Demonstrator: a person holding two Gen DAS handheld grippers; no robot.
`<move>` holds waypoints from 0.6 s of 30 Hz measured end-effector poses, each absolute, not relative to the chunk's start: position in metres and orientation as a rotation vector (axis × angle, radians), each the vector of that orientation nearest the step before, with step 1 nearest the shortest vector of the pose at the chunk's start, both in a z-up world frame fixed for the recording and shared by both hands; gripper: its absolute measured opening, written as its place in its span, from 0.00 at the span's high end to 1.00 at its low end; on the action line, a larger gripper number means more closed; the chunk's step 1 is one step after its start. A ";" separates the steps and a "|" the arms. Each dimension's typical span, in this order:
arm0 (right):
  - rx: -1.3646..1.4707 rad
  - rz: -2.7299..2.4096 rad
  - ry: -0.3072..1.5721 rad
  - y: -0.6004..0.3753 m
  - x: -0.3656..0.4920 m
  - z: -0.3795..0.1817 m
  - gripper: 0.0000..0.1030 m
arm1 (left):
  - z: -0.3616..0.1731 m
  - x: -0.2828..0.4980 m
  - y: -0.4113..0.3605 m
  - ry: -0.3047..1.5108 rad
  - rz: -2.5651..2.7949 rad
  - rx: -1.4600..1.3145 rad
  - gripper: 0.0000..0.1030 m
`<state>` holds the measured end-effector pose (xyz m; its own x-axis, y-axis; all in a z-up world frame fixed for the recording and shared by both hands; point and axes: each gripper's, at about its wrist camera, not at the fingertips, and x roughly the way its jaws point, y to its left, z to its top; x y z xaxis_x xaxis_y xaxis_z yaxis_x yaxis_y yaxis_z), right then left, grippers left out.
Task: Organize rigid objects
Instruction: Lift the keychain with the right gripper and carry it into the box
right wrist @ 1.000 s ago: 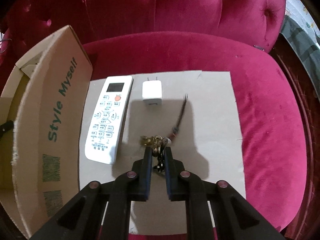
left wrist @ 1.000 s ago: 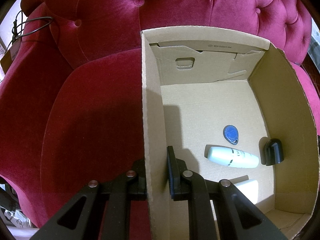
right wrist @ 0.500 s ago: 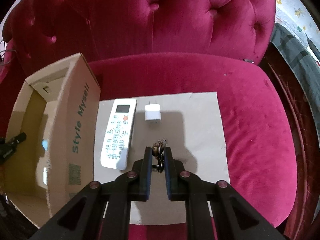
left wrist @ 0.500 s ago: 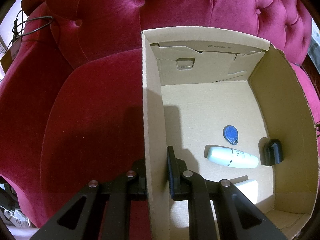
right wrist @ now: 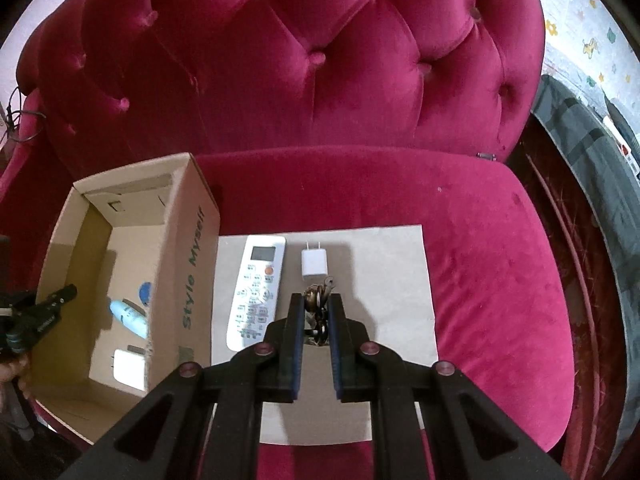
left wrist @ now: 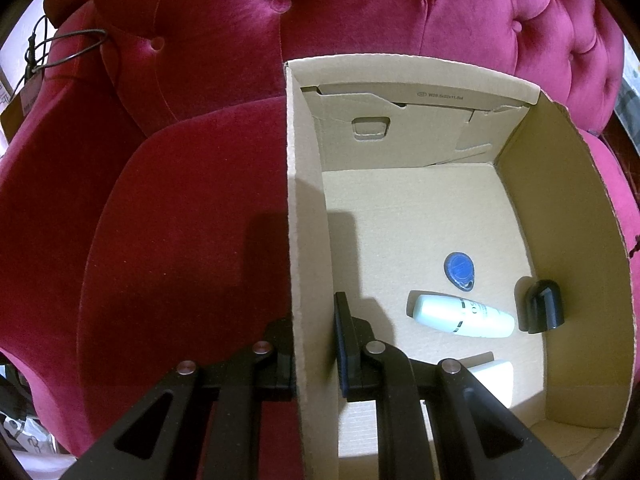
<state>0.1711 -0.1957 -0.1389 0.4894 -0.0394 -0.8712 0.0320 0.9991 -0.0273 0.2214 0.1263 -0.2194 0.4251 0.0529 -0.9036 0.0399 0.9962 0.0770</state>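
Key bunch (right wrist: 316, 312) lifted off paper sheet (right wrist: 400, 280) in right jaws, remote (right wrist: 258, 284), charger (right wrist: 314, 266) beside, left jaws pinching box wall (left wrist: 306, 240)

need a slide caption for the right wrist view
Right gripper holds a bunch of keys above the paper sheet; remote and charger remain beside the cardboard box.

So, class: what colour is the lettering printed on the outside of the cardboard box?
Green, on the cardboard box; the right wrist view shows it best.
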 end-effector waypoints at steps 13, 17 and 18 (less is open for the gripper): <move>-0.021 -0.008 0.980 -0.173 0.174 -0.095 0.90 | -0.219 0.222 0.126 1.132 0.007 0.093 0.86; -0.027 0.015 0.961 -0.161 0.176 -0.084 0.90 | -0.219 0.222 0.126 1.132 0.007 0.091 0.86; -0.029 0.021 0.957 -0.158 0.177 -0.081 0.90 | -0.219 0.222 0.127 1.132 0.006 0.091 0.86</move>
<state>0.1766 -0.1585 -0.0814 0.5758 0.0055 -0.8176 -0.0308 0.9994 -0.0149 0.2215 0.1266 -0.2190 0.4253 0.0510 -0.9036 0.0410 0.9963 0.0755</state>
